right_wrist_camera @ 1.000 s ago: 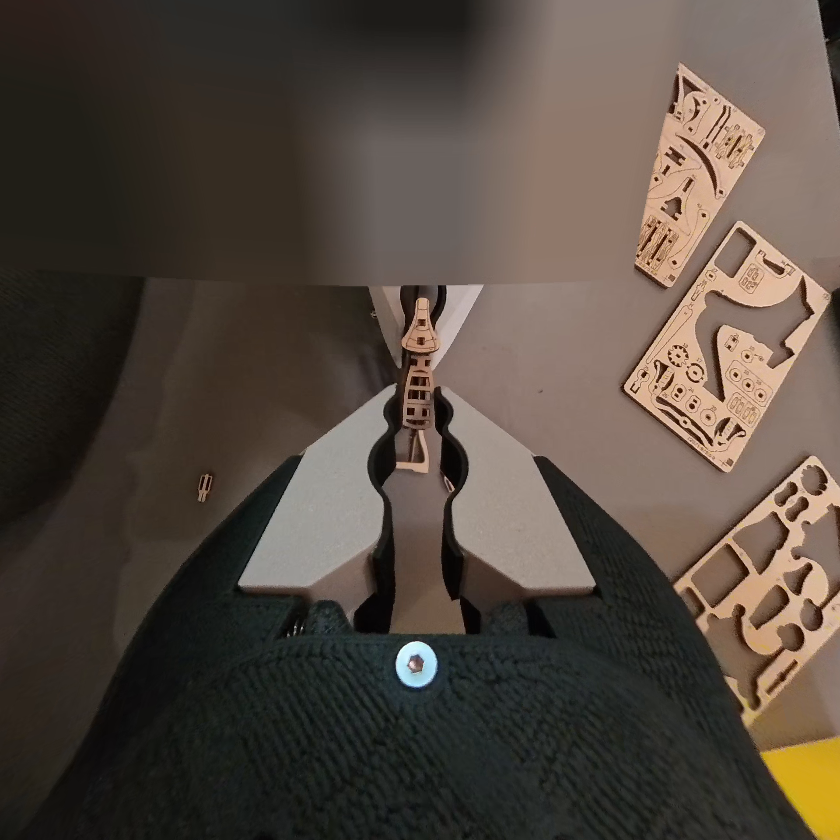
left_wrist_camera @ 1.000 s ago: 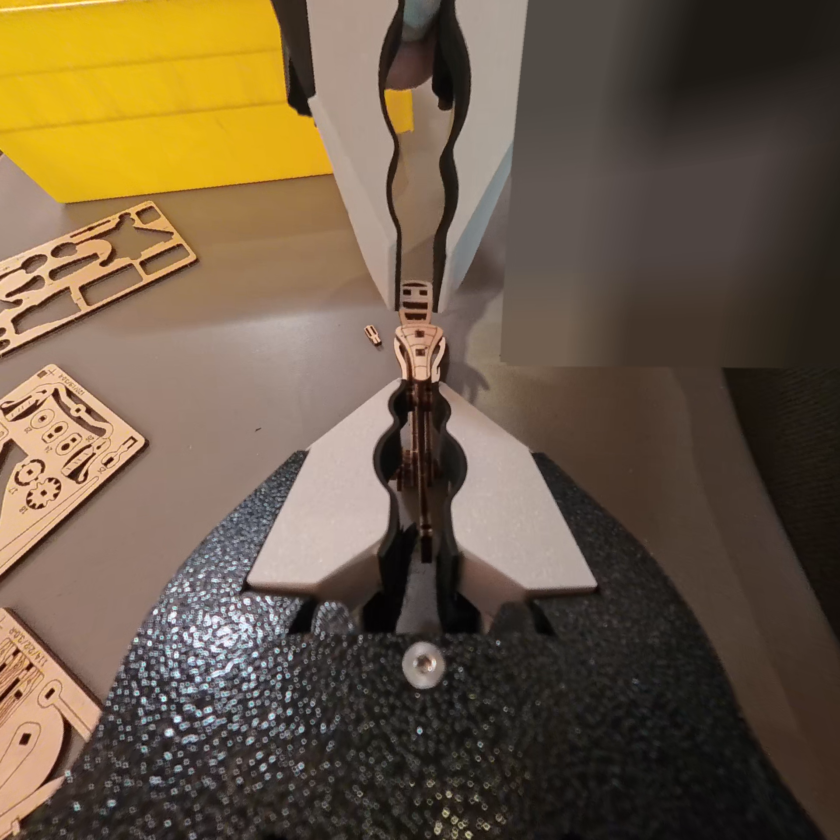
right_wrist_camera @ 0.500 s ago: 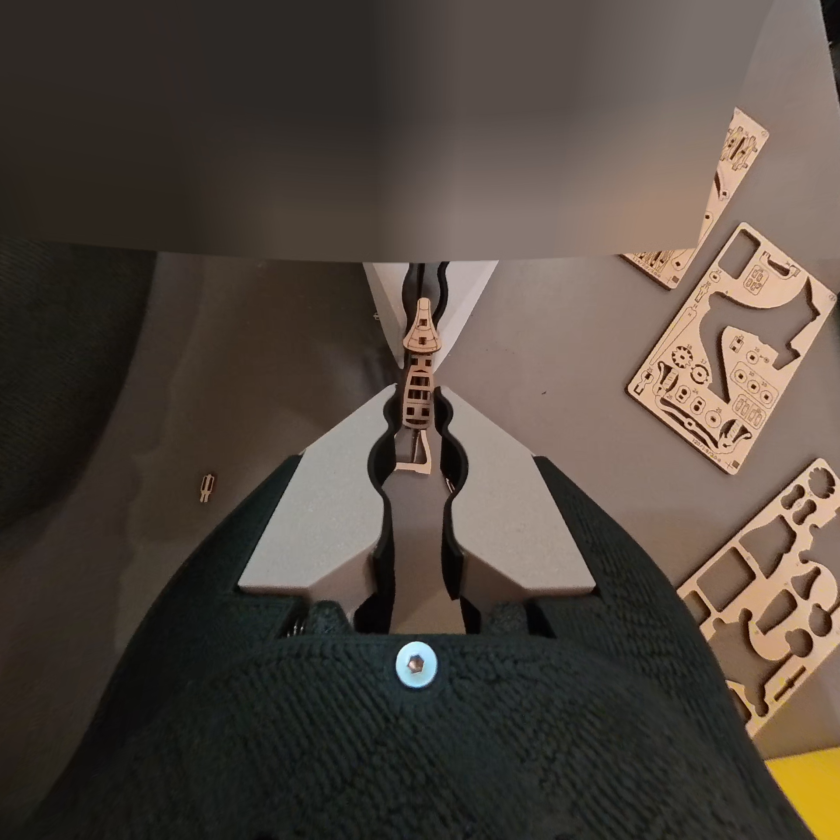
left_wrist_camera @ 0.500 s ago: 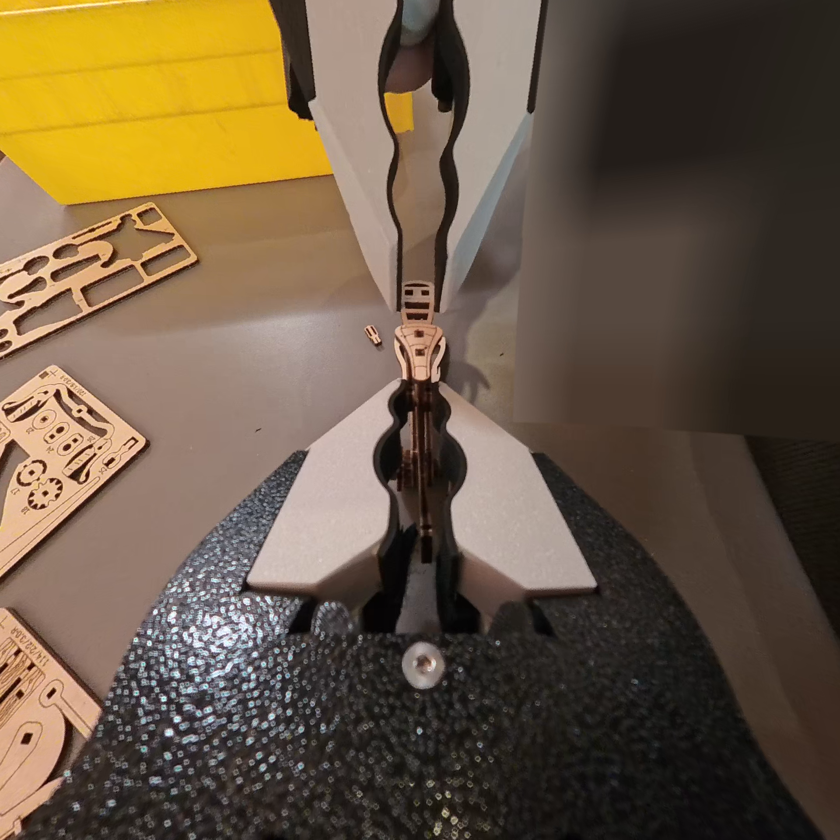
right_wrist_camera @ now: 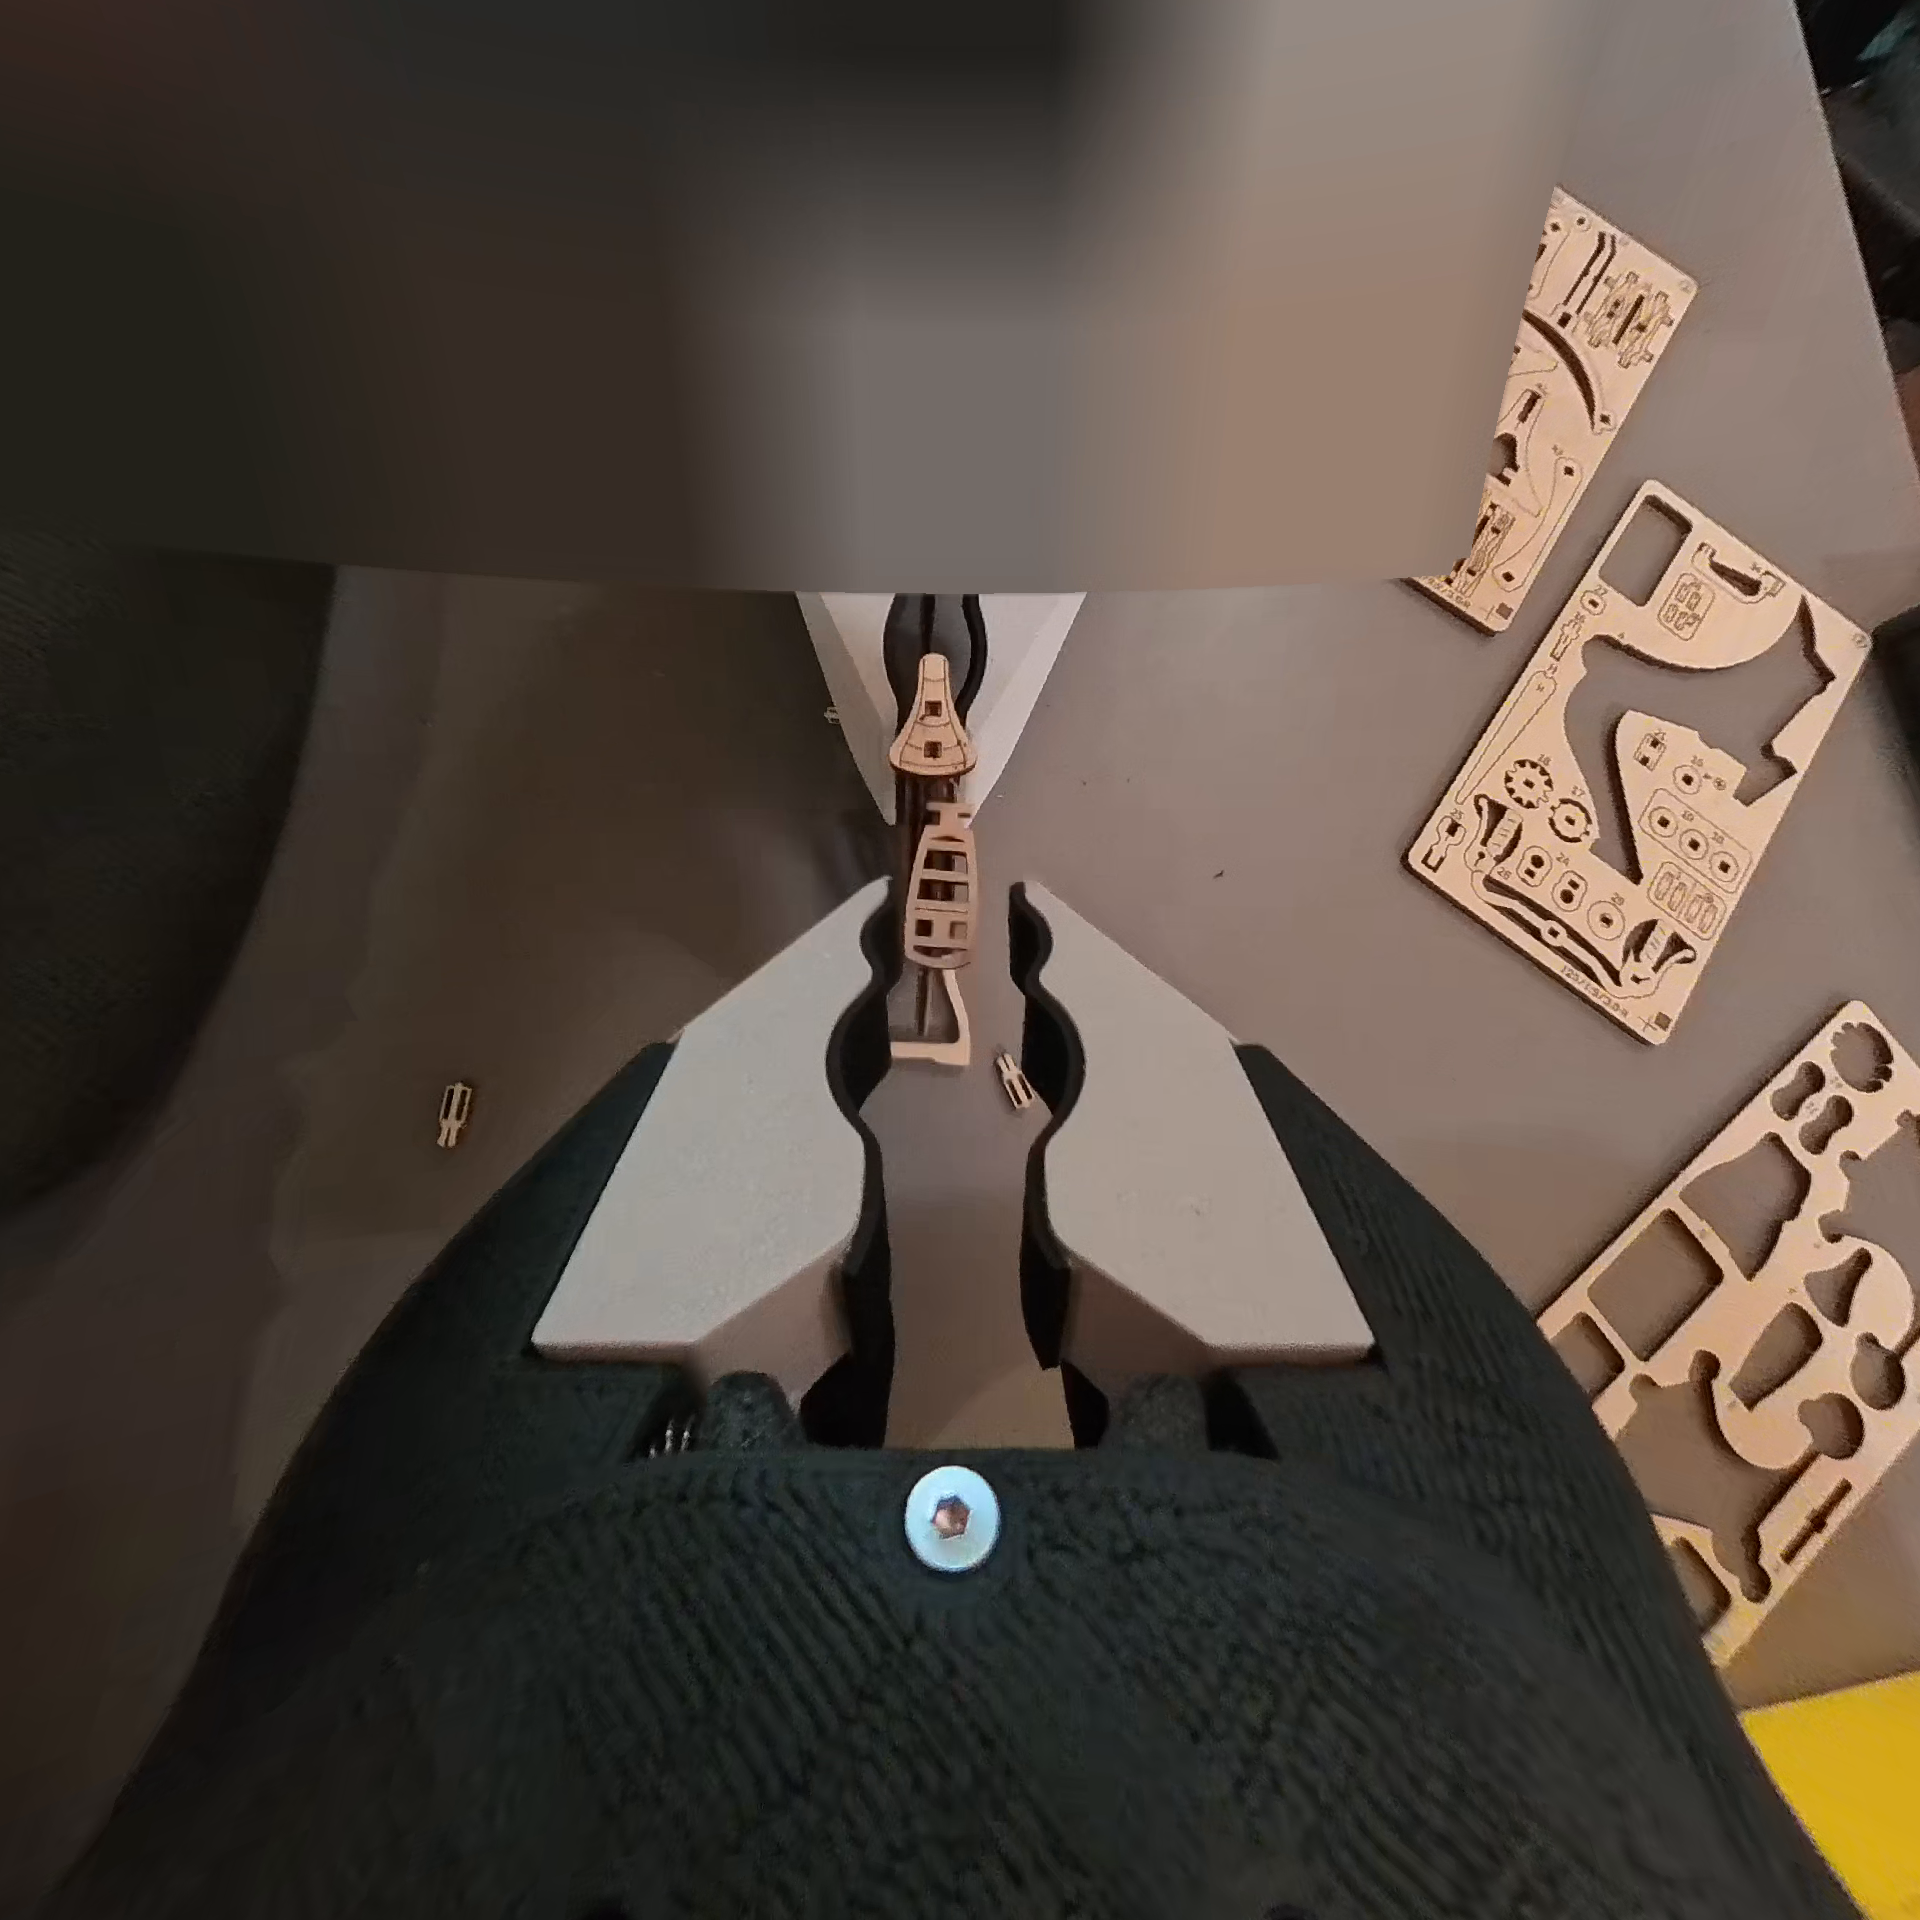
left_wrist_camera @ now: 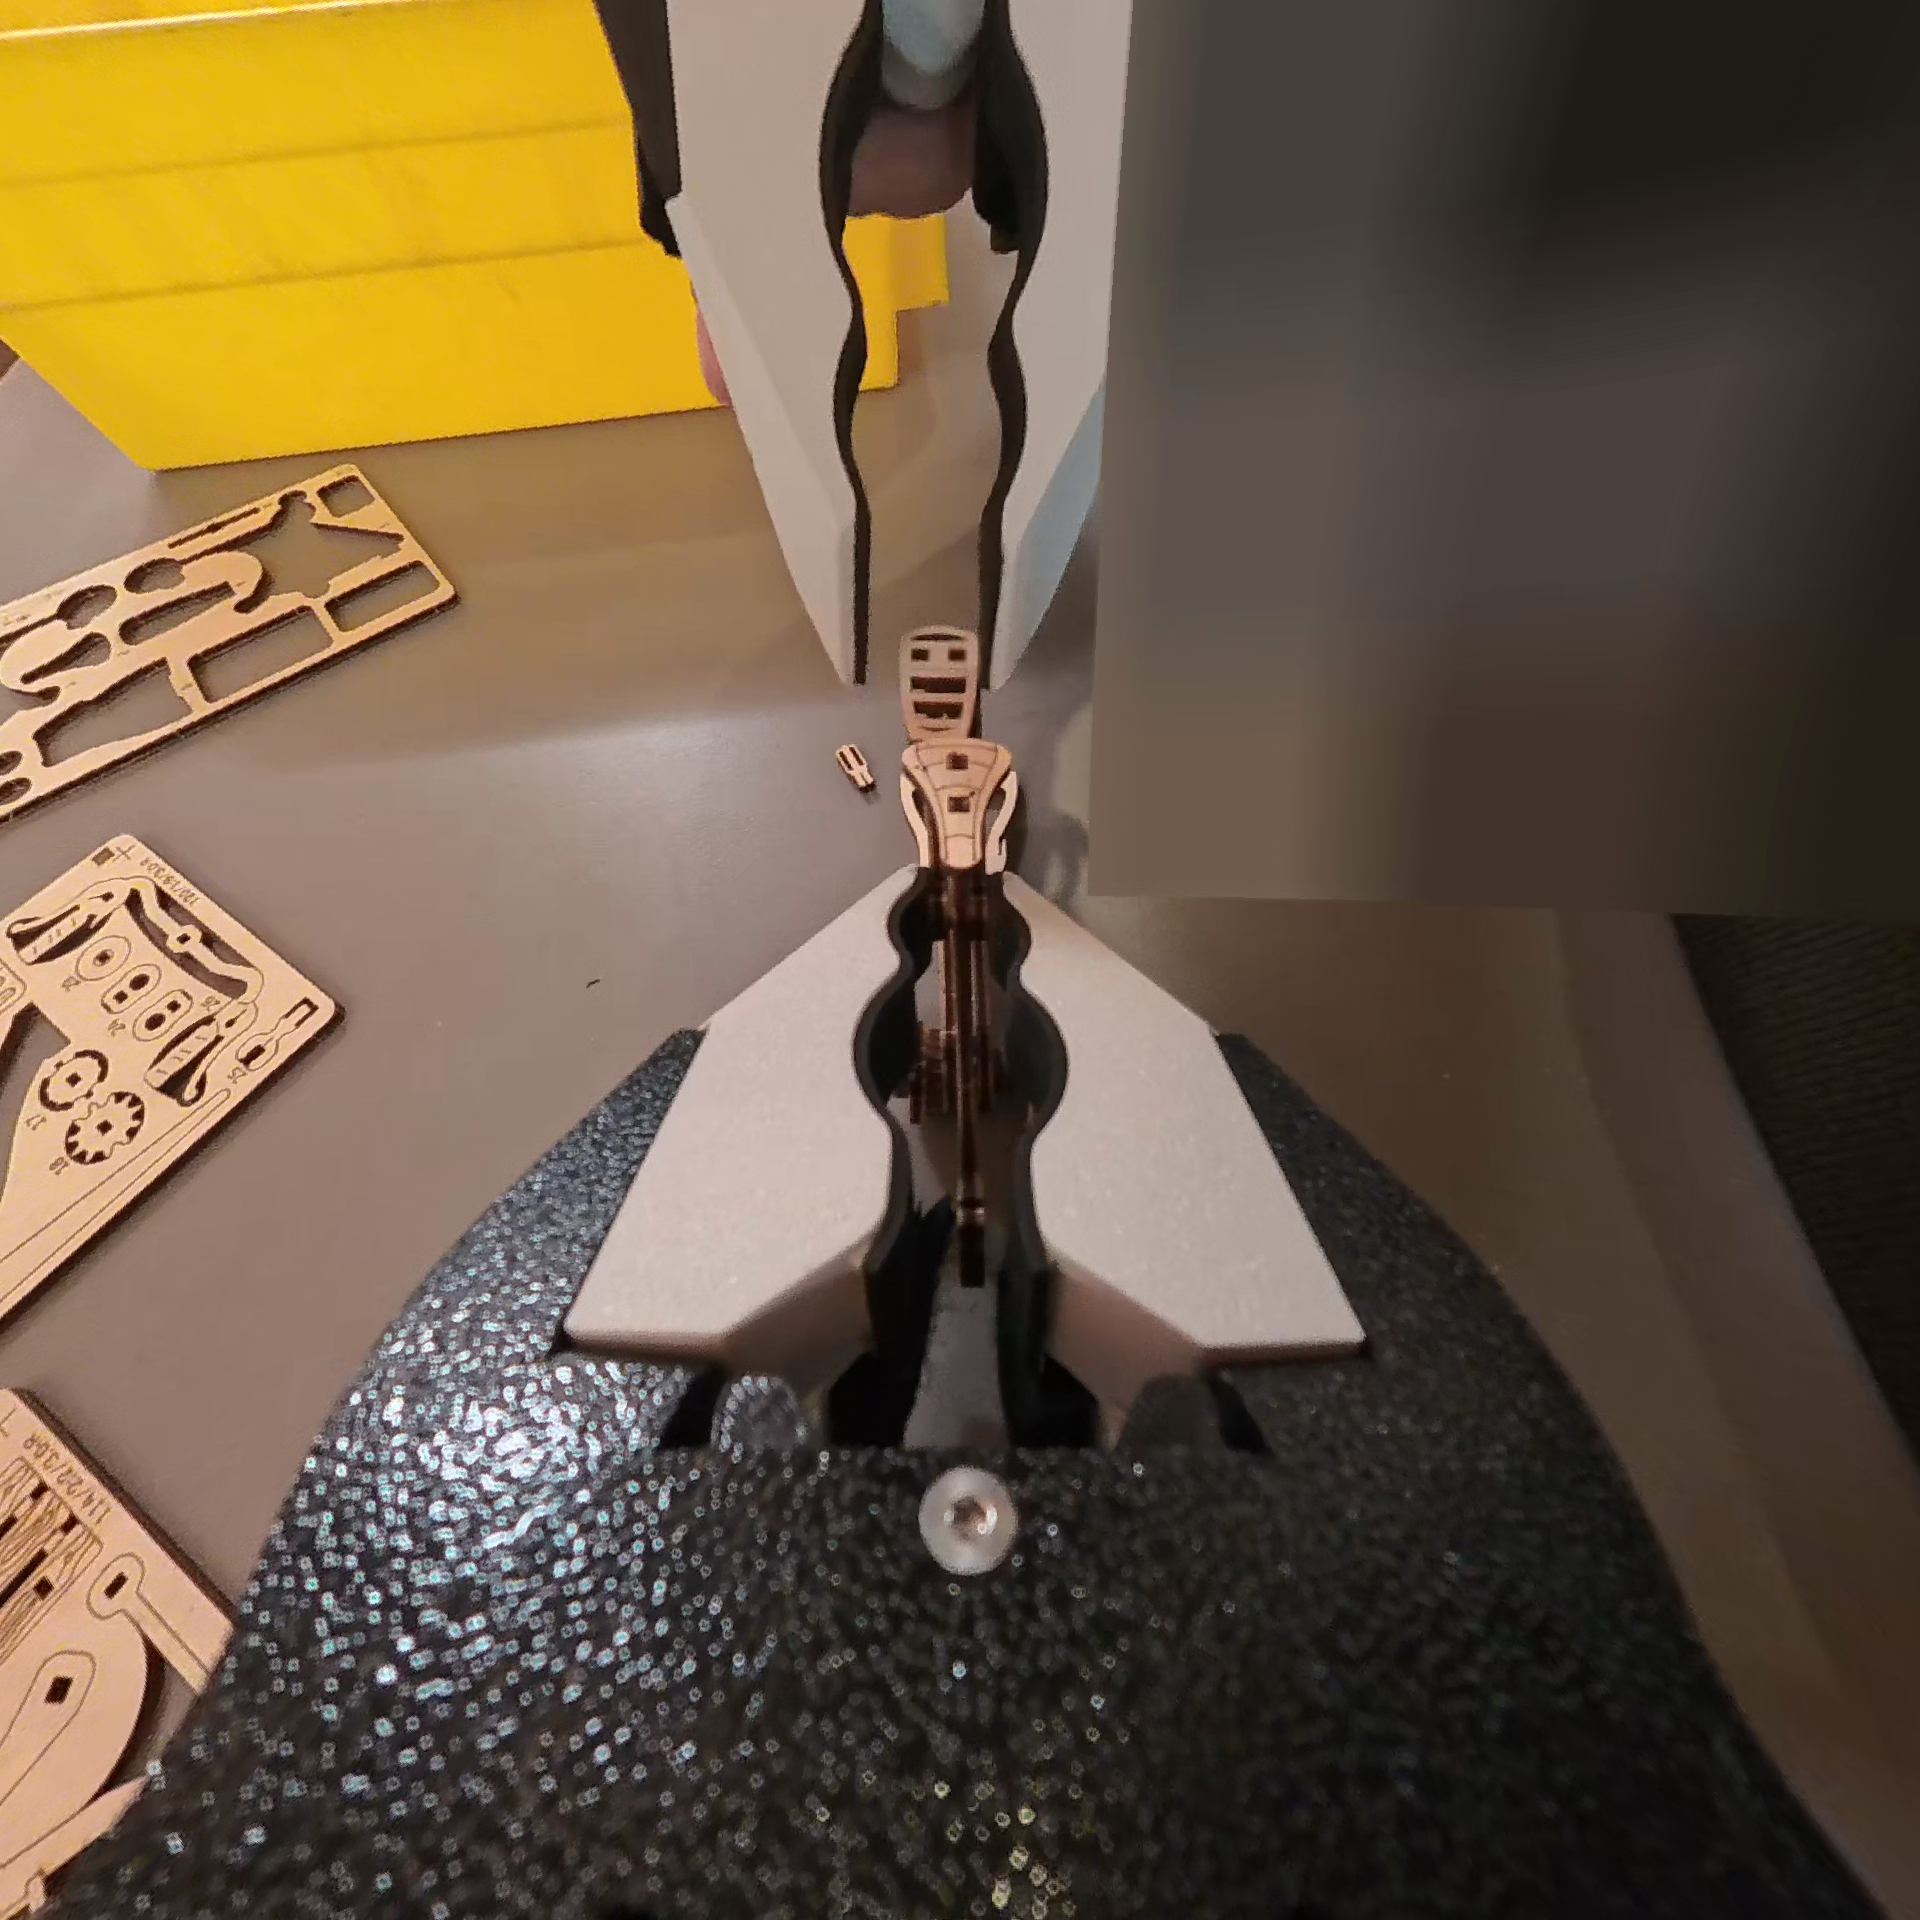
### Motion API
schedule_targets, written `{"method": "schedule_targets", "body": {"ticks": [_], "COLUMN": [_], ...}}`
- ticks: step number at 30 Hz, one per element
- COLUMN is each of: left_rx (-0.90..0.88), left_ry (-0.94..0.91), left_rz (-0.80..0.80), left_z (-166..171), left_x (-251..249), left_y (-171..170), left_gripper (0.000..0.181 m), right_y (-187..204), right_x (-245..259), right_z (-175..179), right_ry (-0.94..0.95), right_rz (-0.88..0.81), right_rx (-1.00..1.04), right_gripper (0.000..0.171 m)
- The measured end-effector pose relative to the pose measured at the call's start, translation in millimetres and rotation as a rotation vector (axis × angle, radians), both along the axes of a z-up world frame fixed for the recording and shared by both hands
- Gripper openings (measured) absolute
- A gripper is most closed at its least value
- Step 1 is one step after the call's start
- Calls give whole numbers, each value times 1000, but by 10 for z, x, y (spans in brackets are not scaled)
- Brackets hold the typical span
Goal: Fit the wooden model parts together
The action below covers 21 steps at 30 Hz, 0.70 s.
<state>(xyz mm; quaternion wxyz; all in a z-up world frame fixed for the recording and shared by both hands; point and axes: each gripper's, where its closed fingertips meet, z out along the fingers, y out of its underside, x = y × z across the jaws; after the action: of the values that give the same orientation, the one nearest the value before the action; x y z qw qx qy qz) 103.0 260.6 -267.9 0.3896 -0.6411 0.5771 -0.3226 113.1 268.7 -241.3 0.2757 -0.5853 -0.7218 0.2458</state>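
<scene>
My left gripper [left_wrist_camera: 956, 883] is shut on a slim wooden model [left_wrist_camera: 954, 821] that sticks out past its tips. A slotted wooden plate [left_wrist_camera: 940, 681] sits on the model's far end. My right gripper [right_wrist_camera: 951, 894] faces the left one and is open. The slotted plate [right_wrist_camera: 935, 894] stands between the right gripper's jaws, close to one finger [right_wrist_camera: 790, 997]; I cannot tell if they touch. The open right gripper [left_wrist_camera: 925, 675] also shows in the left wrist view. The model [right_wrist_camera: 930, 727] and a left finger [right_wrist_camera: 1023, 675] show beyond in the right wrist view.
Laser-cut wooden part sheets [left_wrist_camera: 208, 623] [left_wrist_camera: 135, 1039] [right_wrist_camera: 1662, 810] [right_wrist_camera: 1766, 1299] lie flat on the grey table [left_wrist_camera: 520, 883]. Small loose pegs [left_wrist_camera: 852, 767] [right_wrist_camera: 454, 1114] [right_wrist_camera: 1013, 1081] lie near the grippers. A yellow box [left_wrist_camera: 364, 208] stands behind. My left and right fingertips are right by each other.
My right gripper has opened and let go of the slotted plate, which stays on the model's end. The left gripper has held still.
</scene>
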Motion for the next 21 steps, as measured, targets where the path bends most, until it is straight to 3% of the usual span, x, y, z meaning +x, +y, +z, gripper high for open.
{"method": "schedule_targets", "body": {"ticks": [6, 15, 21], "left_rx": [0, 4, 5], "left_ry": [0, -2, -6], "left_rz": [-1, 4, 2], "left_z": [0, 0, 1], "left_x": [0, -6, -7], "left_y": [1, 18, 17], "left_gripper": [7, 7, 7], "right_y": [8, 4, 4], "right_x": [11, 15, 32], "right_z": [110, 207, 50], "right_ry": [79, 535, 540], "right_rz": [-7, -65, -58], "right_rx": [1, -59, -95], "right_gripper": [21, 31, 27]}}
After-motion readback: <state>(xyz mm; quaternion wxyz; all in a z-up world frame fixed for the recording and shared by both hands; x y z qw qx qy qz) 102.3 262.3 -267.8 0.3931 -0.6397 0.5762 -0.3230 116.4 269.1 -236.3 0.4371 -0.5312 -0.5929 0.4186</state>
